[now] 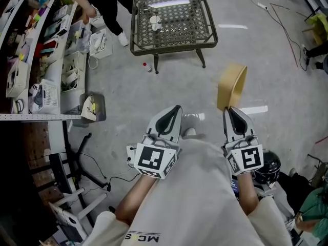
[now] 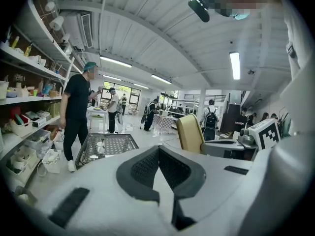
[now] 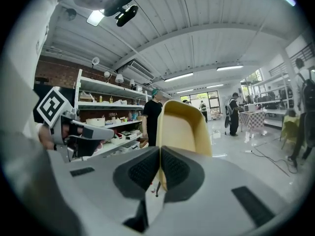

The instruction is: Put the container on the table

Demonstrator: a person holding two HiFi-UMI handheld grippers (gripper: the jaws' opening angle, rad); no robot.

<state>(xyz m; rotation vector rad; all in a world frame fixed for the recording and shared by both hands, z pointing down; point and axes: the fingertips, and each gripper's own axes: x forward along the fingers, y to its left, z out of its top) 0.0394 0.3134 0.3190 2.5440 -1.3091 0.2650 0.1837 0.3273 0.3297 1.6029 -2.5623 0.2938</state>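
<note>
A tan plastic container [image 1: 231,86] hangs on edge above the floor, its thin wall pinched in my right gripper [image 1: 229,109], which is shut on it. In the right gripper view the container [image 3: 183,127] rises straight from the closed jaws of the right gripper [image 3: 160,150]. My left gripper [image 1: 176,108] is level with it on the left, shut with nothing in it; in its own view the left gripper [image 2: 158,149] has its tips touching. The dark mesh-topped table [image 1: 192,35] stands a good way ahead on the floor and carries a white cup [image 1: 155,22].
Shelves [image 1: 36,60] crowded with bins run along the left, and a person [image 1: 105,4] stands beside them. A small bottle [image 1: 147,66] lies on the floor by a table leg. Cables [image 1: 287,29] trail at the right. A grey bin [image 1: 93,107] sits low on the left.
</note>
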